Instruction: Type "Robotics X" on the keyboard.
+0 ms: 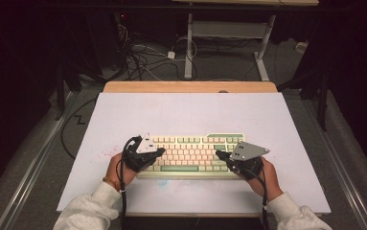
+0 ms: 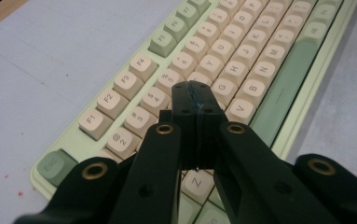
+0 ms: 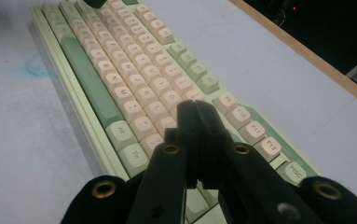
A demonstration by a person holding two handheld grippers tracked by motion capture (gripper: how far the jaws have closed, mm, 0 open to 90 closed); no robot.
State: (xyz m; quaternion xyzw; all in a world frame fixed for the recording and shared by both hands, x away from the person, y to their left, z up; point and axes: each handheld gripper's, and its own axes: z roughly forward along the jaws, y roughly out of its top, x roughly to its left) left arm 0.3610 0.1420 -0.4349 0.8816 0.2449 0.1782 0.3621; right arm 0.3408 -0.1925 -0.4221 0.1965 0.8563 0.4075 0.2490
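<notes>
Lower centre: left claw (image 1: 159, 151) and right claw (image 1: 218, 154), both closed and empty, poise over opposite ends of the keyboard (image 1: 193, 154), apparently using their tips as key-pressing points.

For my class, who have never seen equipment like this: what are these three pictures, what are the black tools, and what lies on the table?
A person sits at a white table and holds a hand tool in each hand, each ending in two black jaws. The overhead picture looks down on both: the left gripper and the right gripper. The other two pictures come from cameras riding on each tool, looking along its jaws: left gripper and right gripper. On the table lies a cream and green keyboard. Both pairs of jaws are shut with nothing between them, so nothing is held; their tips point at the keys, like fingers for typing.
</notes>
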